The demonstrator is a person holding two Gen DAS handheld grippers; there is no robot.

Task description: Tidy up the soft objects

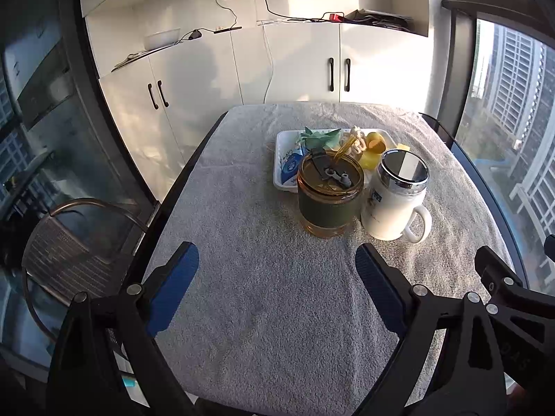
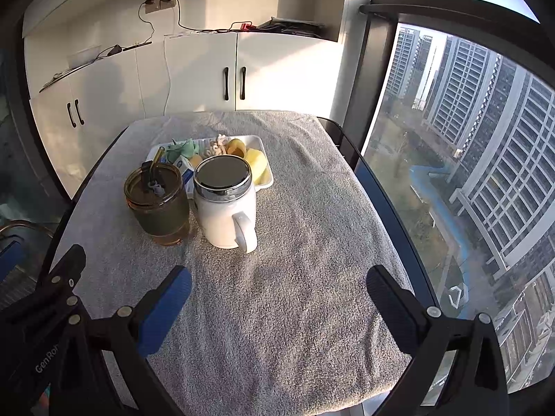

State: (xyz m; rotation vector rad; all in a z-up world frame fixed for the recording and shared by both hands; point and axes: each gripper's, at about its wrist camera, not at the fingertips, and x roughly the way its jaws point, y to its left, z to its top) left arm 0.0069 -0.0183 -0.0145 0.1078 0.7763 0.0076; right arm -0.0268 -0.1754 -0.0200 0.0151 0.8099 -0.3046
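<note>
Soft objects are lying heaped together in a white tray (image 2: 267, 180) toward the far end of a table draped in a grey towel (image 2: 277, 312): a pale green plush piece (image 2: 182, 149), a cream knotted toy (image 2: 216, 145), a round yellow-orange piece (image 2: 236, 147), a yellow sponge-like block (image 2: 257, 163) and a blue-and-white packet (image 2: 185, 170). All are sitting inside the tray's rim, touching or overlapping one another; none is showing on the bare towel.

Just in front of the tray, an amber glass tumbler (image 2: 158, 208) with a dark green sleeve and a straw is standing upright, and beside it, to its right, a white lidded mug (image 2: 225, 204) with its handle turned toward the cameras. The two vessels are partly hiding the tray's near edge, so anything lying there cannot be made out.

The left gripper (image 1: 277, 284) and the right gripper (image 2: 279, 305) are hovering side by side over the towel's near half, well short of the cups. Each is holding its blue-padded fingers (image 1: 173, 287) spread wide apart, grasping nothing.

Judged from this moment alone, the gathered pile could equally be a finished sorting, with everything soft collected into the tray, or a stock waiting to be taken out and arranged elsewhere. Whether any work is remaining cannot be settled.
</note>
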